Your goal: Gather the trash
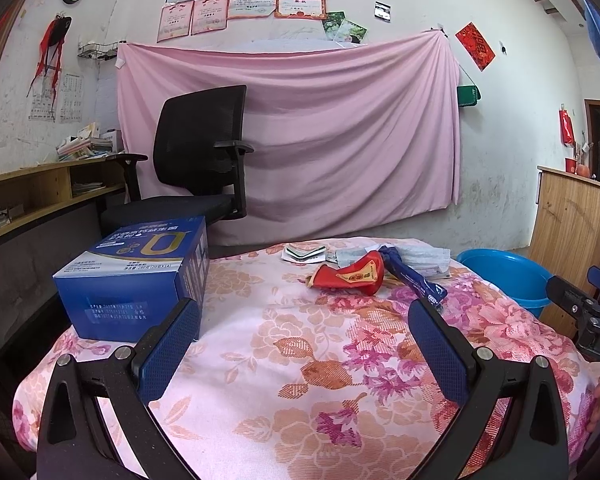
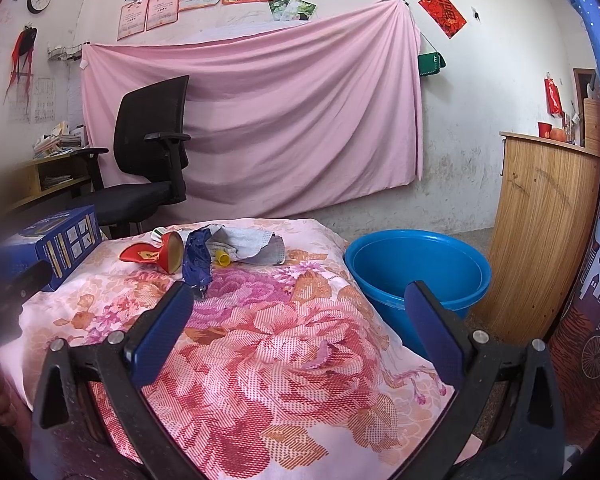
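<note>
Ahead of both grippers, bench: floral cloth covers it; nothing lies between the fingers.
Bucket: blue bucket stands on the floor just right of the right gripper, mouth unobstructed.
Box: blue box sits beside the left gripper.
Trash: red wrapper, blue wrapper and grey mask are heaped at the far edge.
Grippers: both released, spread wide, empty.
Advice: reach forward low, probably pinch one piece at its middle, then carry it right.
</note>
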{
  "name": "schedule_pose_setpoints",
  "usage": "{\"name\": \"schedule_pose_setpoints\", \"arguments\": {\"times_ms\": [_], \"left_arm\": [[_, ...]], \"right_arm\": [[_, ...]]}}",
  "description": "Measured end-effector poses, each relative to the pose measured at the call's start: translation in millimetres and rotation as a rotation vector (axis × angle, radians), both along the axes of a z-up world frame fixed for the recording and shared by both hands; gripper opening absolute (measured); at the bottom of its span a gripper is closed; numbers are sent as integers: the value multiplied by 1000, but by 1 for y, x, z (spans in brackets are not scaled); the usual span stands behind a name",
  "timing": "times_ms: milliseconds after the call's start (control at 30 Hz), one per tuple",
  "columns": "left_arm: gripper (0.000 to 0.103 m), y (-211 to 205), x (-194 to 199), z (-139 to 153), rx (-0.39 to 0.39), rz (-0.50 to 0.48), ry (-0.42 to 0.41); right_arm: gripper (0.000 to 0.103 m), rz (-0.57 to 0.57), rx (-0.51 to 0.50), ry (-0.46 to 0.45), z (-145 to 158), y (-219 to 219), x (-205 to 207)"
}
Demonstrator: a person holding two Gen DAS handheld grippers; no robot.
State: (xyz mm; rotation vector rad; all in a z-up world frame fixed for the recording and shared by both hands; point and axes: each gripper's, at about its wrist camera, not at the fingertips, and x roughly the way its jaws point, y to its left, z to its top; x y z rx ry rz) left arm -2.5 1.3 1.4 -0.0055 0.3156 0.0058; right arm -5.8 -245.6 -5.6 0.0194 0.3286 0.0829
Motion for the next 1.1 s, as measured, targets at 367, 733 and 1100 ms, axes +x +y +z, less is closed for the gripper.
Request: {"name": "schedule_pose_setpoints", "arguments": {"times_ms": [367,733,1100], "left_arm": [[102,0,1,0,3,2,0],[102,1,1,-2,-1,0,3],[102,3,1,-3,-9,8,-3]], "right_arm": [[103,0,1,0,0,0,0],[103,0,2,3,-1,0,0],[103,0,4,3,-1,0,0]]}}
